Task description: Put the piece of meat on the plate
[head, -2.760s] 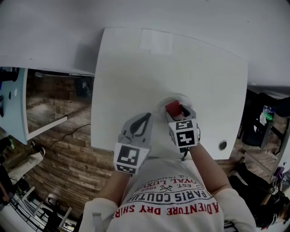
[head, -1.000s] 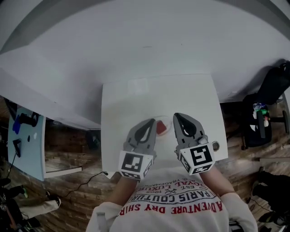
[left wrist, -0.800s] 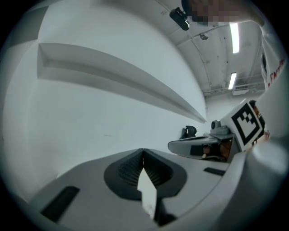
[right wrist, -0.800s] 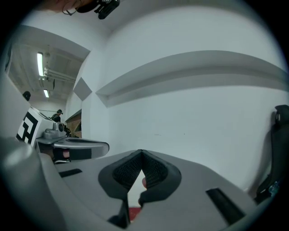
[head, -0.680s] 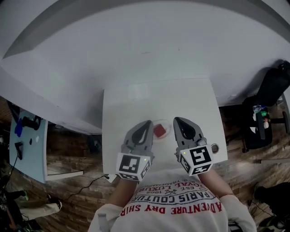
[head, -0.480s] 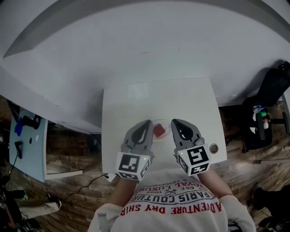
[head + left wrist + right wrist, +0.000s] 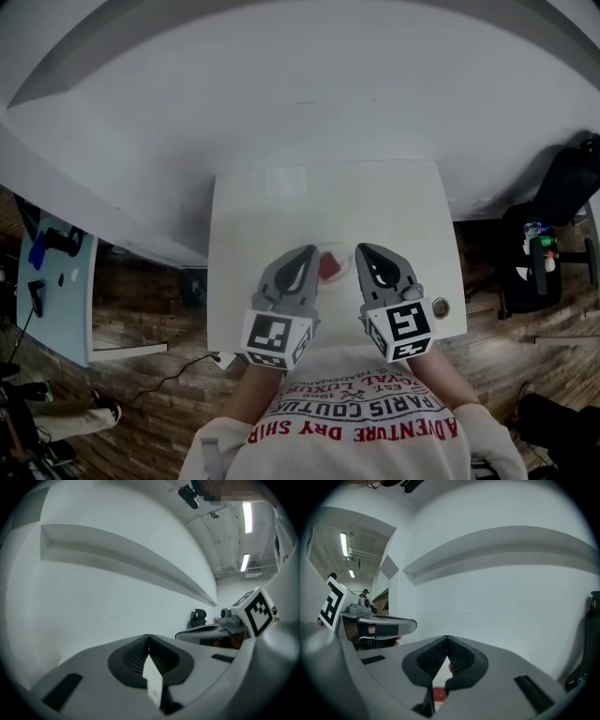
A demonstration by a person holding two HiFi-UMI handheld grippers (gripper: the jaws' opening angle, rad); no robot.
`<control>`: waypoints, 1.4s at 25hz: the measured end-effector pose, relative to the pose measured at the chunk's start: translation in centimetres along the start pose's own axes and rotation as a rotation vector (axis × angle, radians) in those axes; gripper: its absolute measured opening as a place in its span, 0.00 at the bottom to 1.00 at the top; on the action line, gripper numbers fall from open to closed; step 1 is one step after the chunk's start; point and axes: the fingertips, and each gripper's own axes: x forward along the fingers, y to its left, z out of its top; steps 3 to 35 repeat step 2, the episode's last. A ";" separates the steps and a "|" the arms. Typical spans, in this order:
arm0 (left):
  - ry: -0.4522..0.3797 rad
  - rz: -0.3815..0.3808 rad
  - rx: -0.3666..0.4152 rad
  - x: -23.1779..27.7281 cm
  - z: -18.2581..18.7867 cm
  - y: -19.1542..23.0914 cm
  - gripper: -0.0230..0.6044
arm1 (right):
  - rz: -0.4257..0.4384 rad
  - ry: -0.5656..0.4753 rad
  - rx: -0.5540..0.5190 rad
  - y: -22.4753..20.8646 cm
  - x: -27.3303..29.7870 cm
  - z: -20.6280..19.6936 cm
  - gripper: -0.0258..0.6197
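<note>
Meat on plate; task looks done.
The piece of meat (image 7: 330, 267) lies on the plate (image 7: 348, 254). The left gripper (image 7: 307, 252) and right gripper (image 7: 364, 249) flank the plate above the surface (image 7: 328, 202), both jaws pressed together and empty. Nothing seems left to do.

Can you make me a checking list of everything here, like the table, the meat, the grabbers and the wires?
Surface: white table, mostly bare.
Job's things: red piece of meat lies on the pale plate, near the table's front edge.
Clutter: nothing loose seen; only a small round ring set in the table's corner.
Grippers: left gripper shut and empty, left of the plate; right gripper shut and empty, right of it. Neither touches the meat.
Cables: one dark cable on the wooden floor, off the table.
Surroundings: white wall behind, black chair at the right, light blue table at the left.
</note>
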 end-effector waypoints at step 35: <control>0.001 0.002 -0.002 0.0 -0.1 0.0 0.05 | 0.004 0.001 -0.006 0.0 0.1 -0.1 0.06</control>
